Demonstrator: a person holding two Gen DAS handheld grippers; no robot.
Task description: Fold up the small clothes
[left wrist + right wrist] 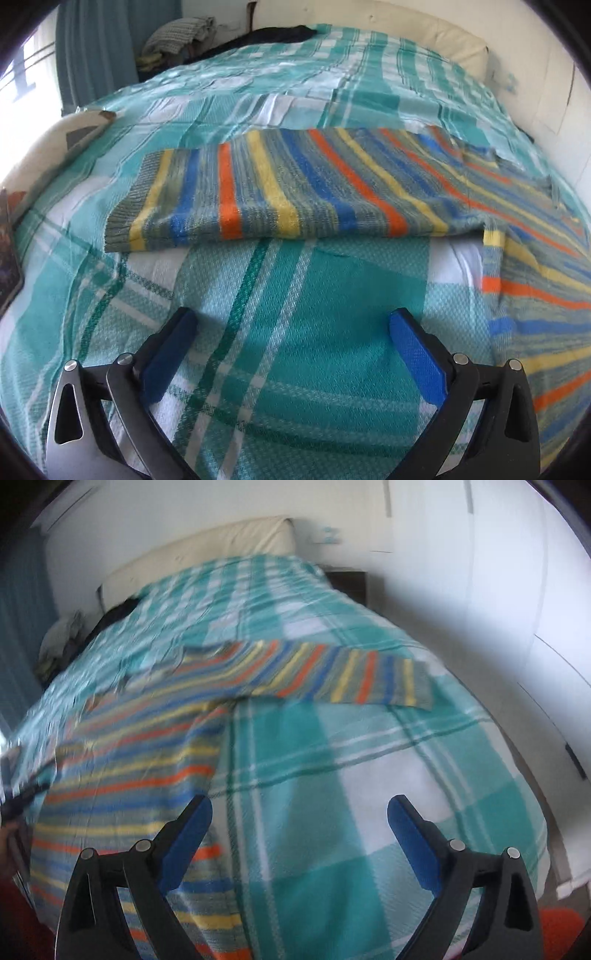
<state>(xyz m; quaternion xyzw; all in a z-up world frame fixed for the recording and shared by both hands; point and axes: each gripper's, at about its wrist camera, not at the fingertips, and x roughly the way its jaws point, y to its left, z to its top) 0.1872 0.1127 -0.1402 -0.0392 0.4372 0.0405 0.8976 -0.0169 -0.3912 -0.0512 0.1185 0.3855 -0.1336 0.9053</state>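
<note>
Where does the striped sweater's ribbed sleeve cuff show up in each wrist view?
Left wrist: the sweater's left sleeve cuff lies left of centre, ahead of the open left gripper.
Right wrist: its other cuff lies right of centre, beyond the open right gripper.
Shared landmark: the cream headboard.

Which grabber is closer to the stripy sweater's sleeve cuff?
Hard to tell. The left gripper faces its sleeve cuff across bare bedspread; the right gripper likewise, beside the sweater's body.
</note>
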